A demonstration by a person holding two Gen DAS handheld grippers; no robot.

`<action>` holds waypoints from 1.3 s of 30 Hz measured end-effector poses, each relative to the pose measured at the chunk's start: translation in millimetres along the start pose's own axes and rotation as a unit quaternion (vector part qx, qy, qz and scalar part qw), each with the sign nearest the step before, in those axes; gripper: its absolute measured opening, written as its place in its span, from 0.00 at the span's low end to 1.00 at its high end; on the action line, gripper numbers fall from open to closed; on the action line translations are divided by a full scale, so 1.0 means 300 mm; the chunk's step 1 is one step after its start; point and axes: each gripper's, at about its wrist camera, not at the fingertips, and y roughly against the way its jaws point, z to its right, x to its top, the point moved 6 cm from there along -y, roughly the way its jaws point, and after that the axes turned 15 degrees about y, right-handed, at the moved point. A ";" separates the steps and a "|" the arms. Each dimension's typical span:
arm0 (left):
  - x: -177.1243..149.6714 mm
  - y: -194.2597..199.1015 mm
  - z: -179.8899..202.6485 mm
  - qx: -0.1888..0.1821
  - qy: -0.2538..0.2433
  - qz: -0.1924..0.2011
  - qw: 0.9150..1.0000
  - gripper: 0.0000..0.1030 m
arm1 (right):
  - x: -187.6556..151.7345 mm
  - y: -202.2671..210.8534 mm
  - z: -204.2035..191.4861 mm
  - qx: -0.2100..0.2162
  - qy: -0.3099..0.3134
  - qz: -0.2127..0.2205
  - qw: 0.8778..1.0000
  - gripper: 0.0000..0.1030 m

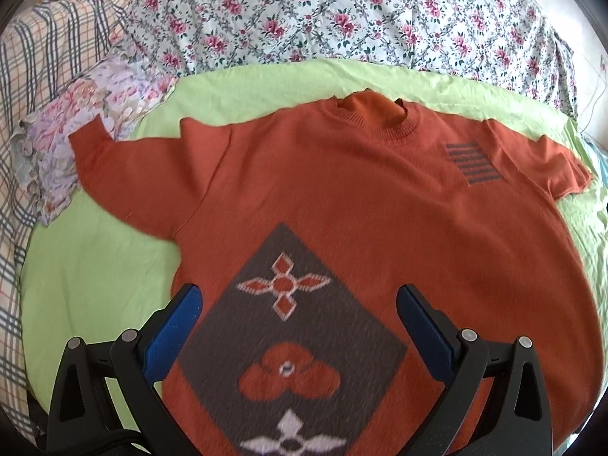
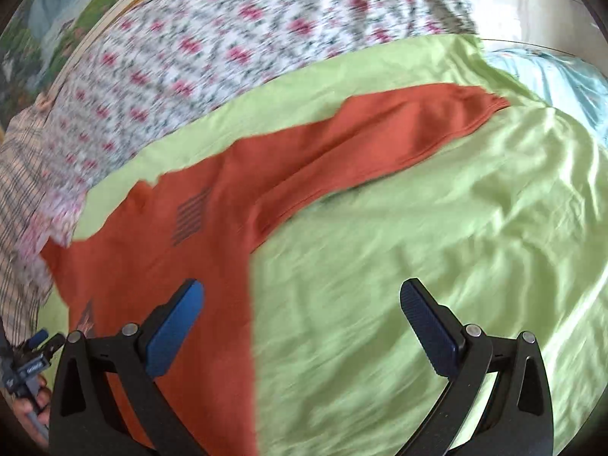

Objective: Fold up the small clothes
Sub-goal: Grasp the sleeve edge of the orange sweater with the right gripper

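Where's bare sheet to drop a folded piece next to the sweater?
Widest patch: green sheet right of the sweater, below its right sleeve, under the open right claw. Smaller patch under the left sleeve. Crowded: floral quilt along the top, floral cloth touching the left cuff.

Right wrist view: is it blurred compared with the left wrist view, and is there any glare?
Right wrist view: motion-blurred, the floral cloth and green sheet are smeared, with shiny glare on the sheet's folds; the right gripper itself stays sharp. Left wrist view: mostly sharp, the orange sweater lies evenly lit, only its grey pattern near the left gripper looks soft; fisheye bending curves both.
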 end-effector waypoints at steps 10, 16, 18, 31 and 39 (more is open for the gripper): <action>-0.002 -0.077 0.064 0.013 -0.020 -0.012 1.000 0.99 | 0.201 -0.113 0.424 -0.083 -0.077 0.020 0.993 0.75; -0.019 -0.138 0.065 0.025 -0.023 -0.034 0.999 0.99 | 0.286 -0.203 0.698 -0.125 -0.143 0.028 0.981 0.64; -0.024 -0.160 0.066 0.029 -0.021 -0.042 0.998 0.99 | 0.327 -0.260 0.814 -0.147 -0.152 0.037 0.977 0.61; -0.028 -0.185 0.092 -0.001 -0.008 -0.047 0.999 0.99 | 0.431 -0.305 0.659 -0.075 -0.114 0.059 0.989 0.08; -0.013 -0.137 0.022 -0.022 0.026 -0.039 0.999 0.99 | 0.398 -0.330 -0.083 0.153 -0.046 0.039 0.986 0.08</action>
